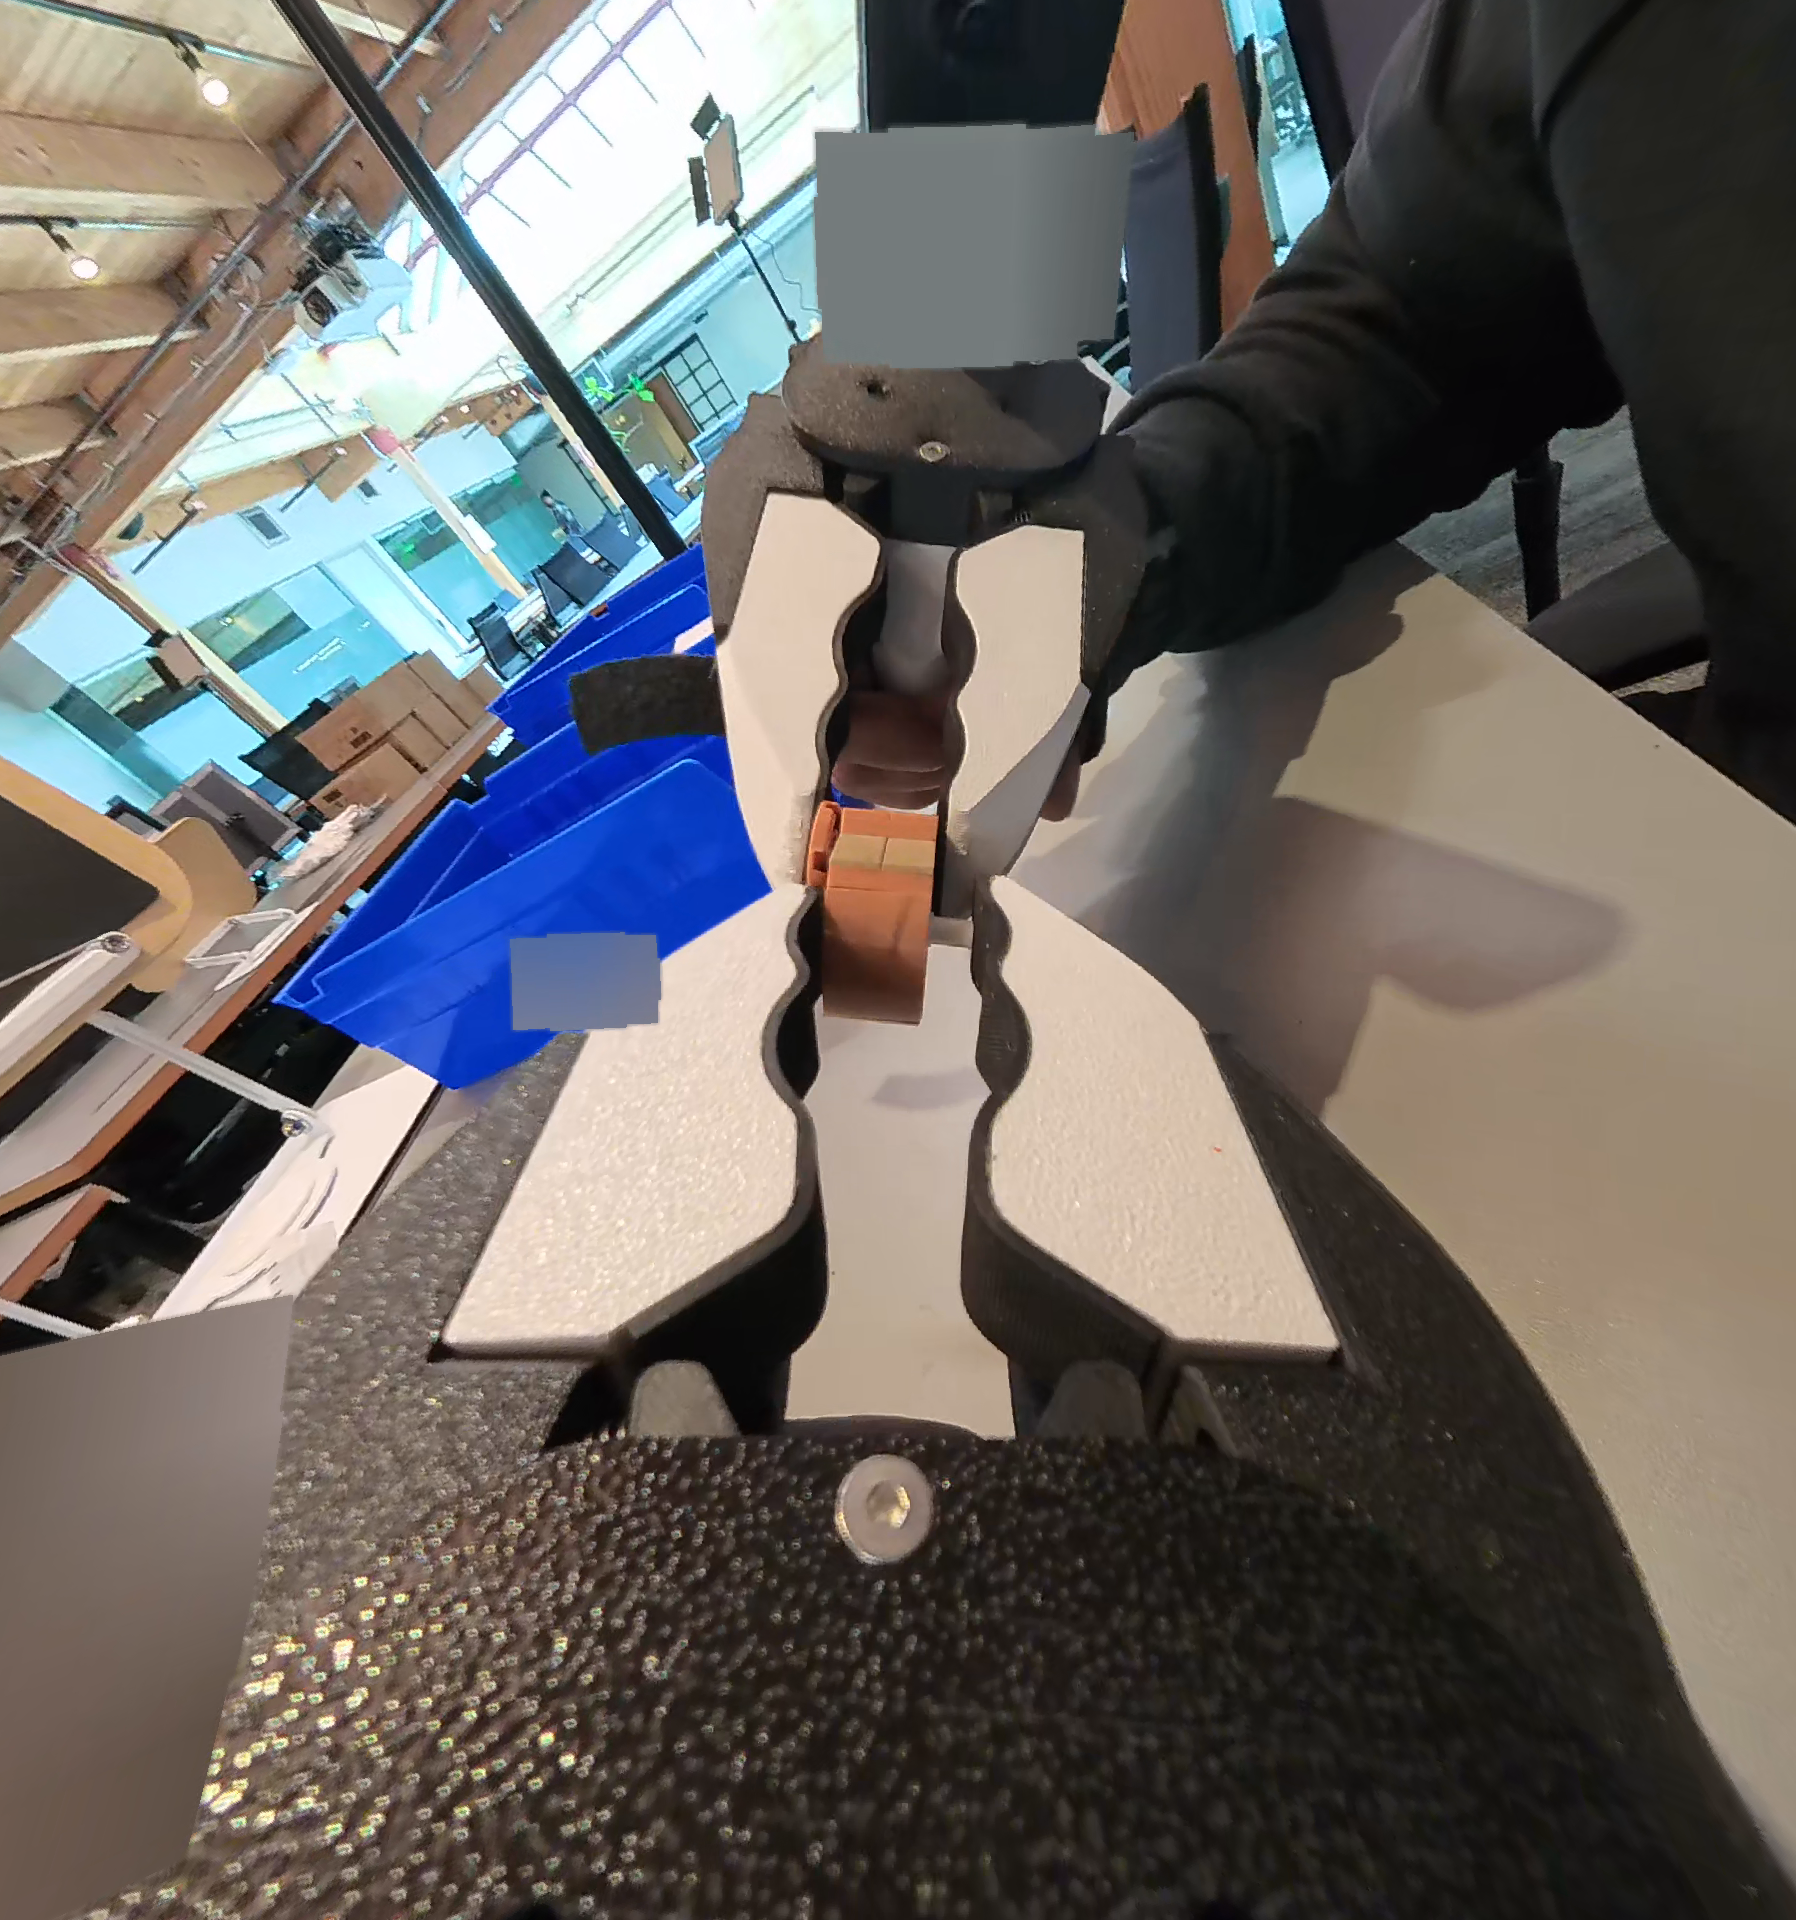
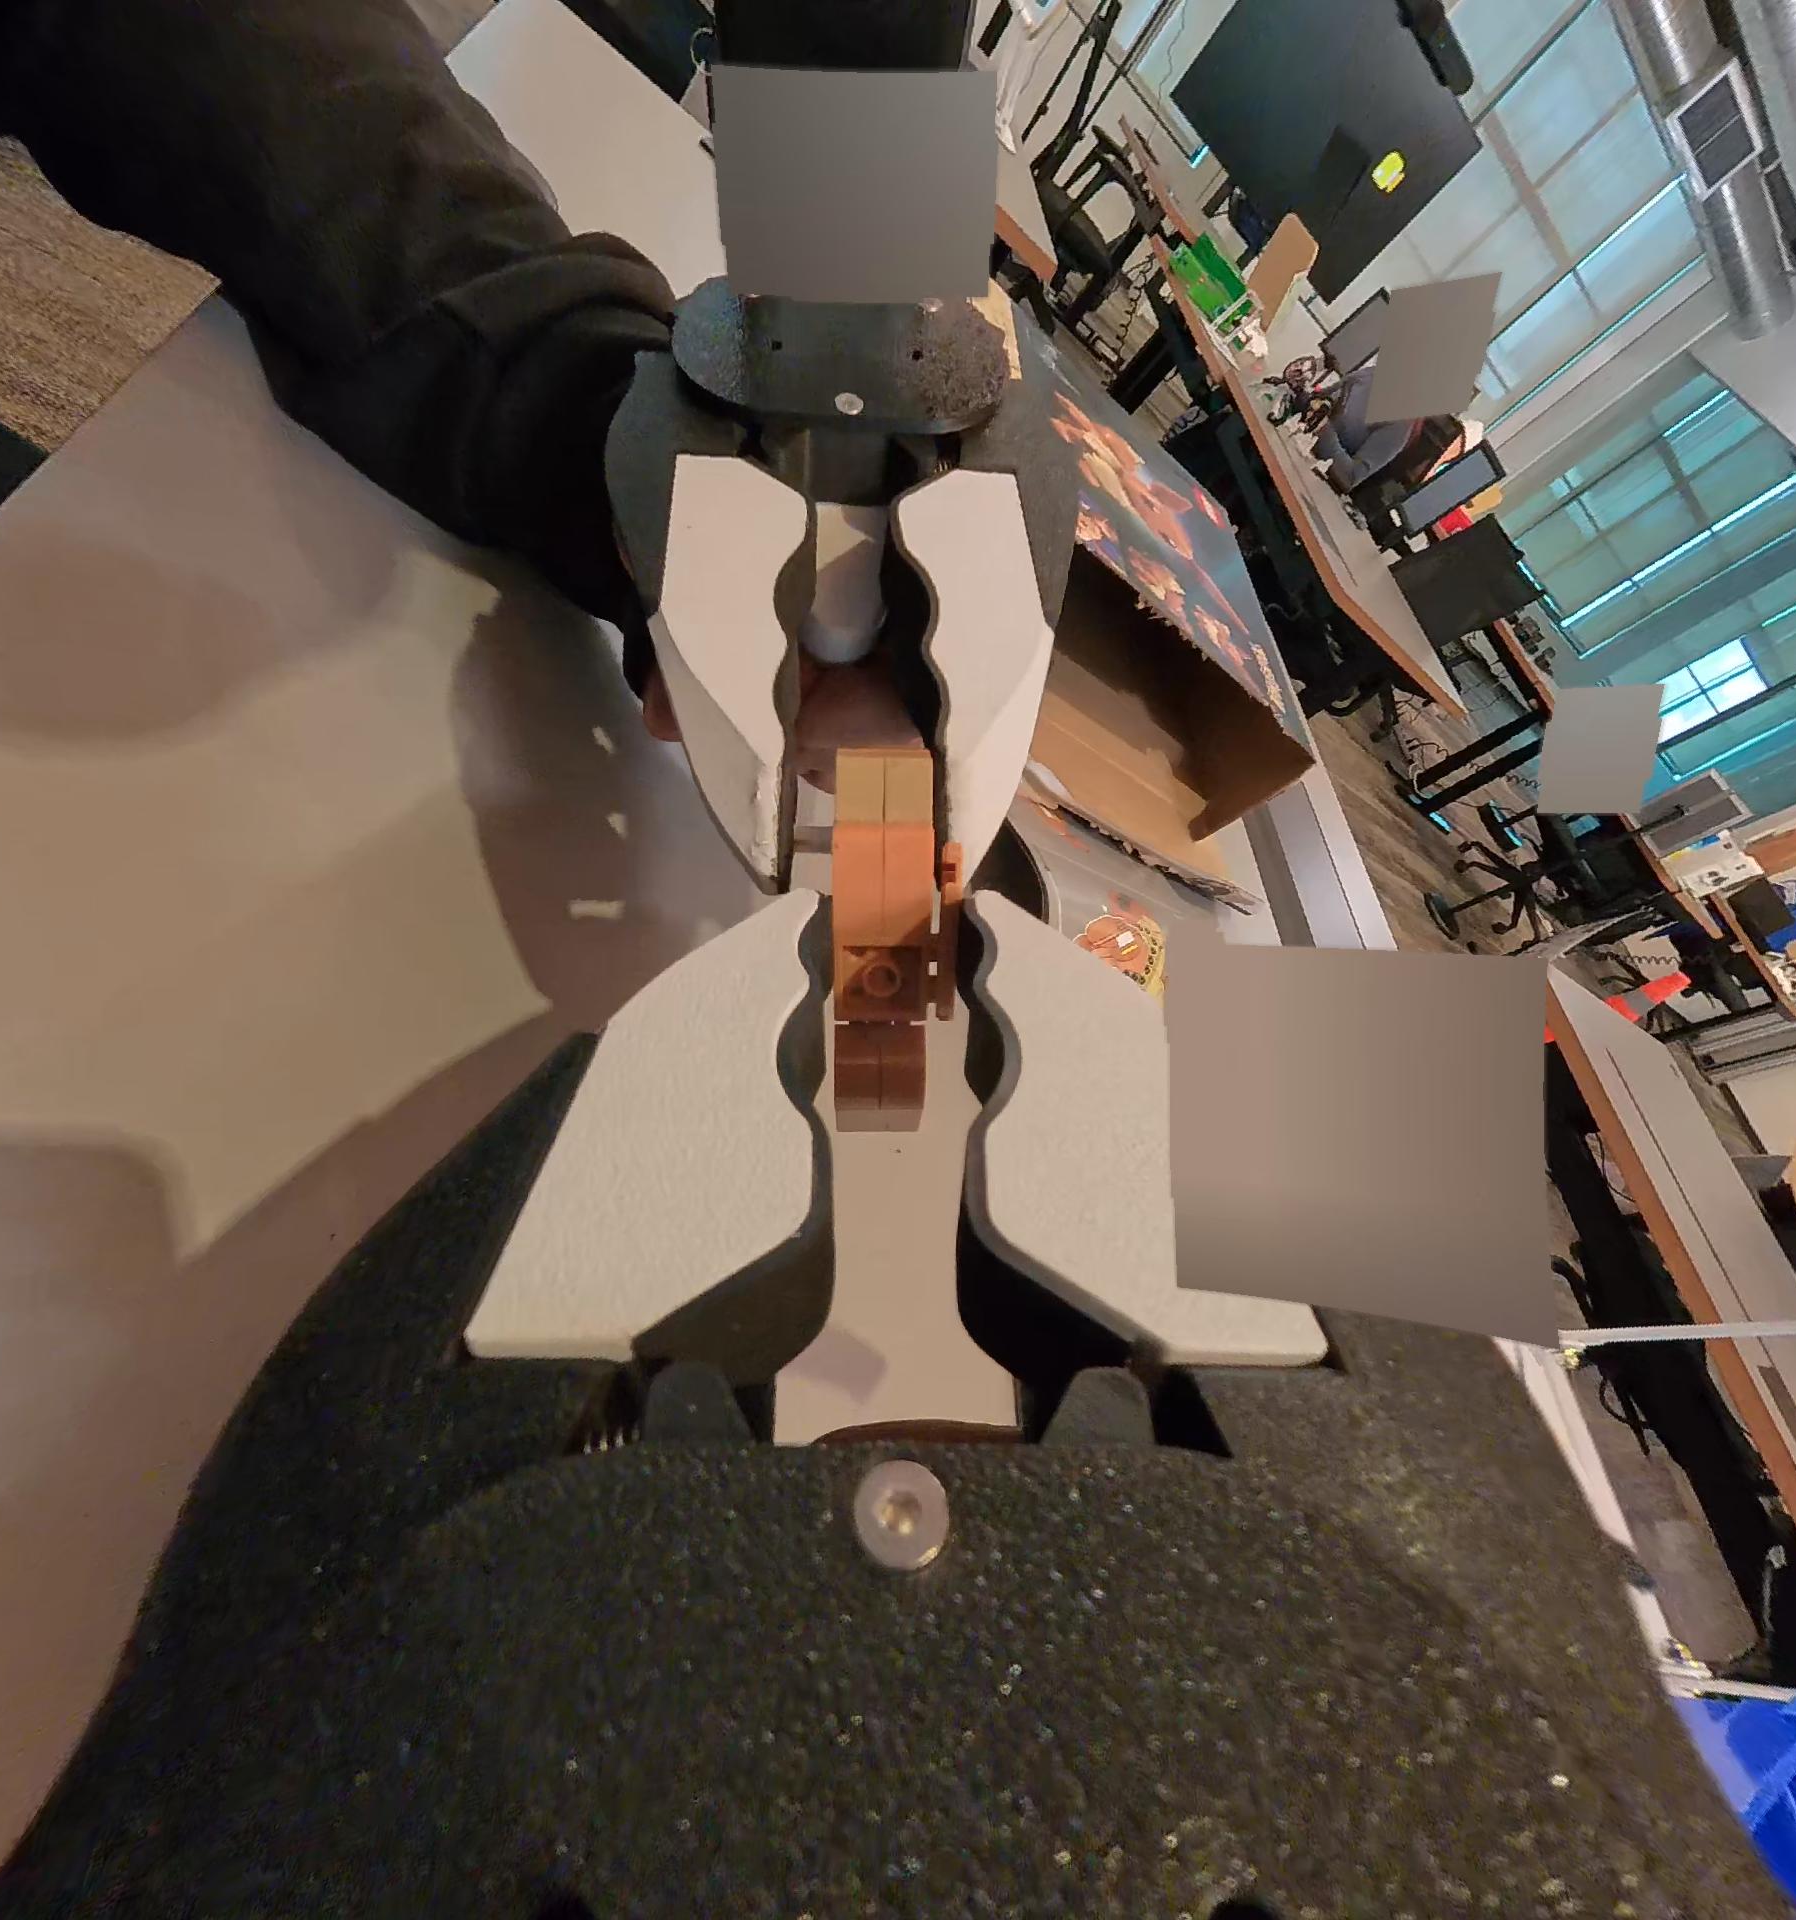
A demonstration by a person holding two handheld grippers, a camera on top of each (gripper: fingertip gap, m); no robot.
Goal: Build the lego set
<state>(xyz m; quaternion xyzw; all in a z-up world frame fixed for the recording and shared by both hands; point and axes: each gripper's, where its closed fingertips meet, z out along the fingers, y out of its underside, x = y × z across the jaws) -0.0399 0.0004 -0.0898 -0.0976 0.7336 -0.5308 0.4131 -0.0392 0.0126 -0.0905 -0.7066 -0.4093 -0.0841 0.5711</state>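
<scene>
Brick assembly [image 1: 871, 914], orange-brown with tan blocks, hangs above the white surface [image 1: 1496, 1039] between two facing grippers. Left gripper [image 1: 889, 935] jaws clamp one end, right gripper [image 2: 889, 935] jaws clamp the other. Blue bins [image 1: 520, 935] stand beside them.

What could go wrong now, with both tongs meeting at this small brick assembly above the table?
1. The brick assembly is pinched from both ends; twisting may split it.
2. The left tongs show a gap on one side, so it may slip.
3. The orange clip piece sticks out and could snap off.
</scene>
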